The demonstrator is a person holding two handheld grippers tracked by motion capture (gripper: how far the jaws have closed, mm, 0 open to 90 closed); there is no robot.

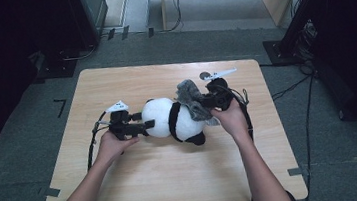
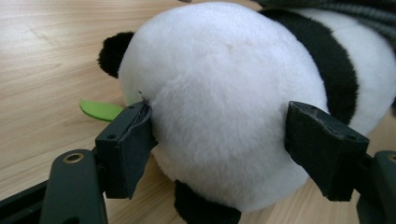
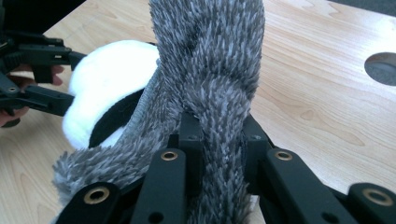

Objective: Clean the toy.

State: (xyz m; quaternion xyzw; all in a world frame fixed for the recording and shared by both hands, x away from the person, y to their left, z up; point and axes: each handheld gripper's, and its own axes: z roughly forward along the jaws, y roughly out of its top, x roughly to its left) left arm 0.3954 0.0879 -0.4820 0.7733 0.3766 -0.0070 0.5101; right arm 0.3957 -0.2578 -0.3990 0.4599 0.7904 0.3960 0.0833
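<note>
- Surface [image 1: 140, 185]: light wood, rounded corners; a round hole [image 1: 205, 75] sits near its far edge, right of centre.
- Plush panda [image 1: 171, 119]: lies on its side about mid-surface, a little toward the far edge, round white head toward the left edge, black band across the body, a black limb pointing to the near edge. In the left gripper view a black ear sticks out at the upper left of the head, and a green leaf-shaped piece [image 2: 100, 110] lies flat on the surface just beside the head.
- Grey fuzzy scarf [image 1: 194, 101]: draped over the panda's body on the side toward the right edge, one strand rising up; knit texture clear in the right gripper view [image 3: 210, 70].
- Left gripper [image 1: 145, 127]: held level at the panda's head, jaws set wide on both sides of the head, pads pressed into the white fur; grip on the head.
- Right gripper [image 1: 207, 102]: at the panda's right side, jaws nearly together, clamped on a strand of the scarf, which runs up between them.
- Left hand [image 1: 113, 146], right hand [image 1: 231, 120]: each wrapped round its gripper, forearms coming from the near edge.
</note>
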